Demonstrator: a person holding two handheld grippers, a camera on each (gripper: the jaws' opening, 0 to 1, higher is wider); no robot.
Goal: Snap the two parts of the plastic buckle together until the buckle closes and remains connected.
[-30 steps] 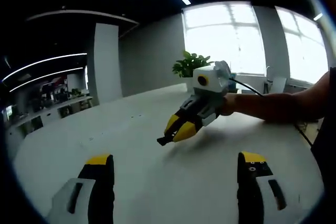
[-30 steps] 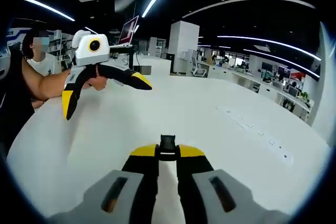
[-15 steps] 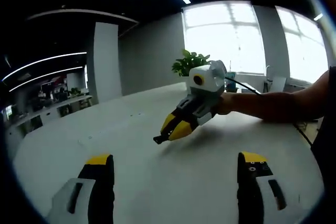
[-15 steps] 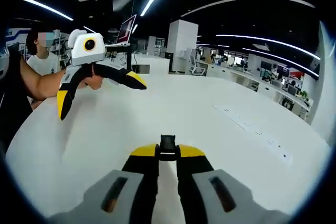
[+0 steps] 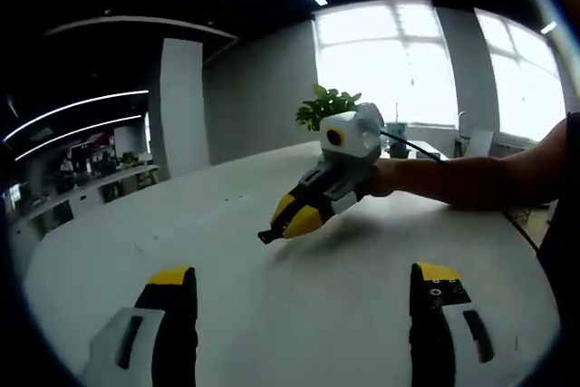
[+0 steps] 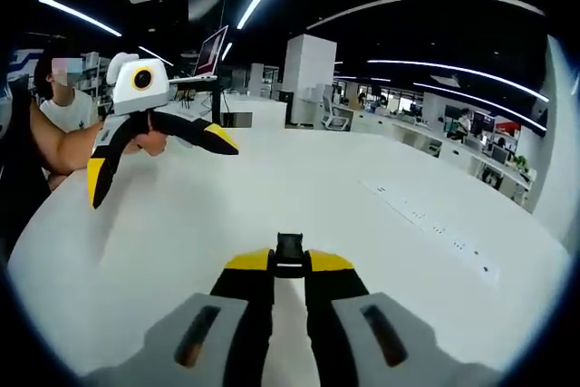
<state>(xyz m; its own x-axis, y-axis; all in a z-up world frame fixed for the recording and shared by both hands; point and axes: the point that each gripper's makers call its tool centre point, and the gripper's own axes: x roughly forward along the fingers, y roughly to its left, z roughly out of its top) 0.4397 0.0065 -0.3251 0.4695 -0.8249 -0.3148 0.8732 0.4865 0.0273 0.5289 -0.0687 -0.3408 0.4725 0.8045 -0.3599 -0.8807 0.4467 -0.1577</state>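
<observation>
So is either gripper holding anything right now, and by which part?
The right gripper is shut on a small black buckle piece, pinching its near end between the fingertips. The left gripper is open and empty.

The broad white table (image 6: 299, 188) has a smooth, matt top with a faint sheen. The right gripper (image 6: 289, 265) has glossy yellow-and-black plastic jaws on matt grey plastic bodies, pinching a small black plastic buckle piece (image 6: 289, 247). The left gripper (image 5: 304, 283) looks the same.

We look low across the white surface (image 5: 272, 305) from both gripper views, facing each other, sharing that surface and each other's gripper.
</observation>
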